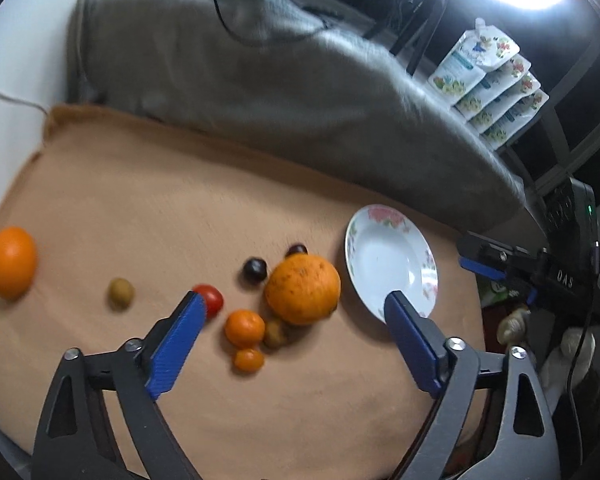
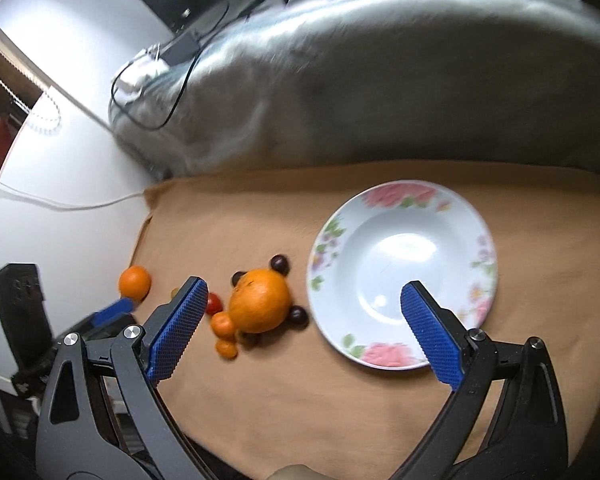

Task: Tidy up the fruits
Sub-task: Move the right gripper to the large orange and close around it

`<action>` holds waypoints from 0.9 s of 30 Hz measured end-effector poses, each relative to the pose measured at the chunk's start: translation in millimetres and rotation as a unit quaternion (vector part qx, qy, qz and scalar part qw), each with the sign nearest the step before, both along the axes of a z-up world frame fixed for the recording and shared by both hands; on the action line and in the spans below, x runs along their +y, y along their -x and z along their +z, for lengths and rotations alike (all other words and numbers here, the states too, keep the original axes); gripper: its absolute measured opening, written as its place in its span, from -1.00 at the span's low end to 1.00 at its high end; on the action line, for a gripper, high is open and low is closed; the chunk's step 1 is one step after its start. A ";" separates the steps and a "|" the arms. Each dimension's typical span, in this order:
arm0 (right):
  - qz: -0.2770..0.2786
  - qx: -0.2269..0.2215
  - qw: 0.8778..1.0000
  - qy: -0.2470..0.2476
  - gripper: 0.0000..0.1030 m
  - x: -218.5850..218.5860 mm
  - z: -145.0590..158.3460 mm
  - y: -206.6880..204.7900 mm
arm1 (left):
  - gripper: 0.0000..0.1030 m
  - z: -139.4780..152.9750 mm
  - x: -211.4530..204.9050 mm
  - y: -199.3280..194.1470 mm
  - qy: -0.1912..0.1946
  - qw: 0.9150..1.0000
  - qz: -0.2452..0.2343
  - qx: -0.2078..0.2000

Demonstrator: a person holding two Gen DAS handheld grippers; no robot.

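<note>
Left claw (image 1: 292, 312): I have it spread wide and empty, low in the left wrist frame, hovering over the fruit cluster.
Right claw (image 2: 300, 300): also spread and empty, its right finger over the plate (image 2: 380, 352).
Plate: white with a floral rim, nothing in it, right of centre on the tan cloth (image 1: 140, 200) that covers the worktop.
Big orange (image 1: 302, 290): centre of the left wrist frame, just left of the plate; I judge it heavy, firm and rough-skinned, best taken across its widest middle.
Small fruits: two tangerines (image 1: 244, 328), a red tomato (image 1: 210, 299), dark plums (image 1: 254, 272) and an olive-green fruit (image 1: 121, 293); light, smooth, likely to roll or bruise, so a gentle squeeze.
Second orange (image 1: 10, 262): far left edge, well apart.
</note>
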State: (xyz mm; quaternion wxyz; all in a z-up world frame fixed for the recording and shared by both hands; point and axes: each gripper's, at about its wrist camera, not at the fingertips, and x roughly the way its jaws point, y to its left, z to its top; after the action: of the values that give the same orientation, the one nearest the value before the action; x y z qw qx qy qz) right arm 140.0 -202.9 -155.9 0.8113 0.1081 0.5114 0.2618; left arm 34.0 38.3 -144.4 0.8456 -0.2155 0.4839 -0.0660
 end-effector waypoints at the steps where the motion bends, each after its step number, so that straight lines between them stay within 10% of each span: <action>1: 0.006 0.005 1.000 0.000 0.93 4.9 -2.4 -3.0 | 0.66 -5.0 -0.9 -1.9 0.007 1.000 -0.002 0.006; 27: 0.125 0.113 0.985 0.024 0.35 93.8 -75.7 -34.3 | 0.20 -80.6 -11.9 -26.5 0.092 0.993 -0.036 0.062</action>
State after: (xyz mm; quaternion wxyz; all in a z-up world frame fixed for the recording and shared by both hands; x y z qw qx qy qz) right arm 174.2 -109.1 -231.6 0.7119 0.0528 0.6152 0.3347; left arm 60.6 26.4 -225.0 0.7879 -0.2781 0.5346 -0.1272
